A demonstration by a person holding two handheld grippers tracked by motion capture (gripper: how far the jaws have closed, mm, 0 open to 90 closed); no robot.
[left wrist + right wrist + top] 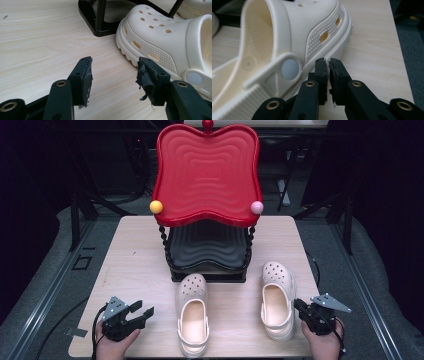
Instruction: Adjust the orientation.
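Observation:
Two cream clogs lie on the wooden table, toes pointing away from me. The left clog (pixel 193 319) sits near the middle front, and in the left gripper view this clog (pixel 165 42) lies just right of my jaws. My left gripper (pixel 141 313) (pixel 113 75) stands open over bare wood, left of that clog, holding nothing. The right clog (pixel 277 300) (pixel 287 42) lies at the right front. My right gripper (pixel 301 307) (pixel 328 67) is shut with nothing between its jaws, its tips right beside the clog's outer sole near the strap rivet.
A two-tier stand rises at the table's back middle: a red wavy tray (pixel 207 170) on top, a black tray (pixel 207 247) below, with a black base (pixel 100 25). A yellow ball (pixel 156 206) and a pink ball (pixel 257 207) cap its corners. The table's right edge (pixel 402 62) is close.

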